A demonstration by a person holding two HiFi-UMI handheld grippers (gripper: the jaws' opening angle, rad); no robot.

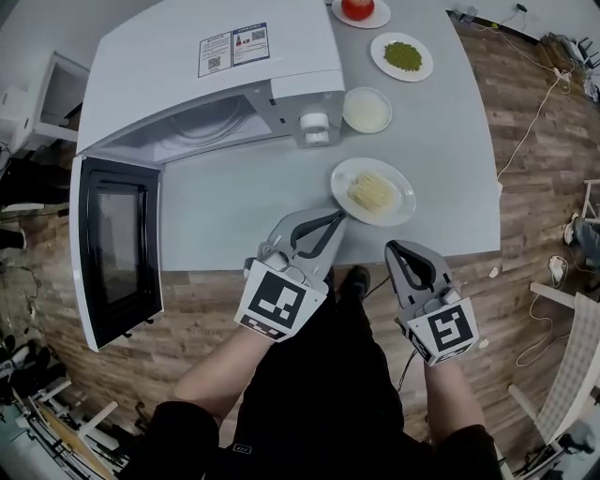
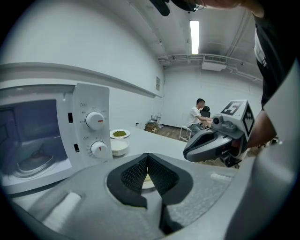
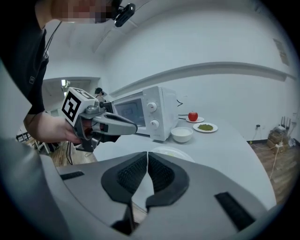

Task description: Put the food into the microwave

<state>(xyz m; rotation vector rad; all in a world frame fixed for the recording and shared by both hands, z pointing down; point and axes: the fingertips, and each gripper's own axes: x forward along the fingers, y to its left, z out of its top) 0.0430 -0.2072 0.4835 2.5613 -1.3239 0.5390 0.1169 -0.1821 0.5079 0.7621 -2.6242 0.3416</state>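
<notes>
A white plate (image 1: 401, 212) with pale yellow food (image 1: 372, 192) sits near the front edge of the grey table (image 1: 244, 211). The white microwave (image 1: 206, 75) stands at the back left, its door (image 1: 112, 248) swung wide open and its cavity (image 2: 33, 140) empty. My left gripper (image 1: 334, 219) is shut, its tip at the plate's left rim; the plate (image 2: 147, 182) shows through the gap below the tips of my left gripper (image 2: 147, 159). My right gripper (image 1: 397, 249) is shut and empty, just off the table's front edge below the plate (image 3: 169, 152).
A white bowl (image 1: 367, 110) stands beside the microwave's control panel (image 2: 93, 131). Behind it are a plate of green food (image 1: 402, 56) and a plate with a tomato (image 1: 358, 7). Wooden floor surrounds the table. A person sits far off (image 2: 200, 117).
</notes>
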